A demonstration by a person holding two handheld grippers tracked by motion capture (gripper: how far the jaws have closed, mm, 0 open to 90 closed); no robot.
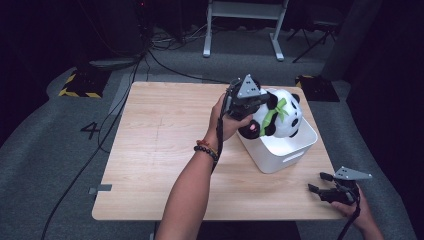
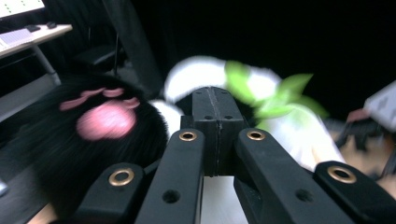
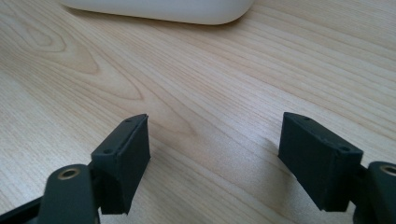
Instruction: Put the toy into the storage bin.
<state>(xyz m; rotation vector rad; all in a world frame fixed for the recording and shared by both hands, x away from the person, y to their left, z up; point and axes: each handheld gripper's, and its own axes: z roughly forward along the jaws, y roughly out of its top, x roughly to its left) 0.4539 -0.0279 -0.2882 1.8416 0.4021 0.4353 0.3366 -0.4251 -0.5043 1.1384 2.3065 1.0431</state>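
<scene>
- The left hand-held gripper (image 1: 260, 100) has its jaws pressed together on the panda plush toy (image 1: 280, 115), which sits in the white bin (image 1: 280, 155) at the right of the desk (image 1: 160, 150).
- In the left gripper view the panda plush toy (image 2: 116, 121) is blurred; what the jaws pinch is hard to make out.
- The right hand-held gripper (image 1: 320, 182) rests at the desk's right front corner, jaws wide apart, nothing between them.
- Its own view cuts the white bin (image 3: 159, 9) off at the top.

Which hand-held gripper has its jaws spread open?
The right hand-held gripper, near the table's front right corner: its jaws stand wide apart over bare wood. The left hand-held gripper is pressed shut at the panda toy over the white bin.
</scene>
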